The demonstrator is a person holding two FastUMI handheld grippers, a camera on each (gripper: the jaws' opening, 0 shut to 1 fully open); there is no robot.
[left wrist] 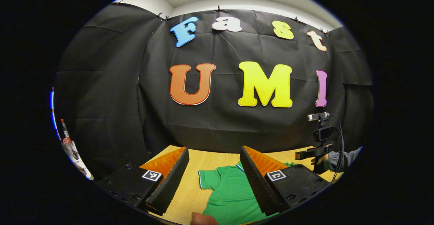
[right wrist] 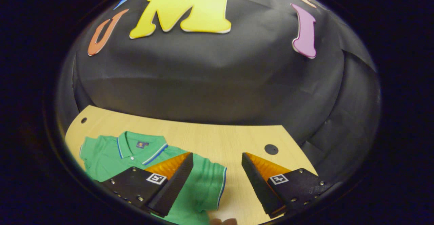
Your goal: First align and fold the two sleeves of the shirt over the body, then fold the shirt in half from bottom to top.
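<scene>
Left gripper: I have its fingers spread wide with nothing between them, hanging above the table so I can come down over a sleeve without dragging cloth.
Right gripper: likewise parted and empty; in the left gripper view I also see it farther off at the table's right side, held by a hand in a grey sleeve.
Green short-sleeved polo shirt with blue-and-white trim: it lies flat and face up on the table, collar toward the booth wall, both sleeves spread out to the sides. That layout suits the first fold, I judge, since each sleeve is free to swing over the body.
Shirt's sleeve nearest my right tool: it sits just below and between the parted fingers, its striped cuff toward the bare table.
Other sleeve: it lies between the left tool's fingers.
Light wooden table: bare around the shirt, apart from dark round holes.
Step in hand: neither sleeve is folded yet; I take it I am lining up both tools for the sleeve grasp.
</scene>
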